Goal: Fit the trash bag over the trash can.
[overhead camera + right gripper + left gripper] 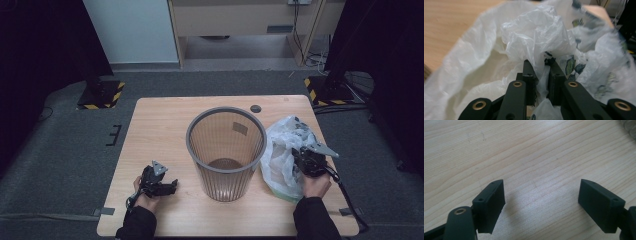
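From the high view, you are sitting at a light wooden table with a grey ribbed wastebasket standing upright near its middle, its mouth open upward. Your left gripper is resting low over the near left part of the tabletop, well apart from the wastebasket, with your left hand wrapped around its body. Your right gripper is lying against a crumpled white plastic bag, which is sitting on the table just to the right of the wastebasket and touching its side. Your right hand is gripping it from the near edge. A small dark round disc is sitting on the far side of the table, behind the wastebasket.

In the left gripper view, your jaws are standing wide apart with nothing between them, and bare wood grain is showing under the gap. A sliver of the ribbed wastebasket is peeking in at the upper right corner.

In the right gripper view, your jaws are pressing almost together, and a fold of the white plastic bag is pinched between them. The film is bunching up above the tips, and printed dark green patches are showing on the bag to the right. The bag's open hollow is lying to the left of your jaws, with the wooden table beyond it.
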Demonstrator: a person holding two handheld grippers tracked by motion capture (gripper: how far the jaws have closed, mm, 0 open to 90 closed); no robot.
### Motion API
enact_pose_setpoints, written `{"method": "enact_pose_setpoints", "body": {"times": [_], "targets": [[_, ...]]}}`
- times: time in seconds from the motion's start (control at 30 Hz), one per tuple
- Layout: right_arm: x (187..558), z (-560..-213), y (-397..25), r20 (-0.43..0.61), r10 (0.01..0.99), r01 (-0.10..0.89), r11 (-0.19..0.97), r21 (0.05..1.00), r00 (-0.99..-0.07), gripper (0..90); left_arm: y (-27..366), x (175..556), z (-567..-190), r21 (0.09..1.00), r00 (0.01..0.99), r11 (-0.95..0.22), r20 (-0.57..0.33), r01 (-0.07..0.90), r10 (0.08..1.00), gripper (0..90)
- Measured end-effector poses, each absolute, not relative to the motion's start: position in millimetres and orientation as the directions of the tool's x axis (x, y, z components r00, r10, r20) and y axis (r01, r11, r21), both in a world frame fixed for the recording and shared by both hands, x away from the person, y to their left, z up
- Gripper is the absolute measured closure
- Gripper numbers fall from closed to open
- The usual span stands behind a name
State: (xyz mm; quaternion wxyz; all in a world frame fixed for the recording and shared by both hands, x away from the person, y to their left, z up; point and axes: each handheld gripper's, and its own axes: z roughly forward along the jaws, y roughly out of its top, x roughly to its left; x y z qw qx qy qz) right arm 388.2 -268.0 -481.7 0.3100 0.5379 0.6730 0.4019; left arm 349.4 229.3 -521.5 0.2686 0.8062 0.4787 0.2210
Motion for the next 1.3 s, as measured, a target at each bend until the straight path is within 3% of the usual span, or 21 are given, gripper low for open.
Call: {"method": "enact_pose_setpoints", "body": {"times": [0.7, 1.3], "targets": [[355, -379, -264, -0.034, 0.974, 0.181, 0.076, 0.981, -0.222, 79.1, 229, 350, -522, 0.646, 0.442, -0.394, 0.096, 0.654, 0.892, 20.3], [318, -300, -267, -0.056, 0.985, -0.031, 0.052, 0.998, -0.163, 79.0, 229, 350, -522, 0.646, 0.440, -0.390, 0.094, 0.656, 0.893, 19.7]]}}
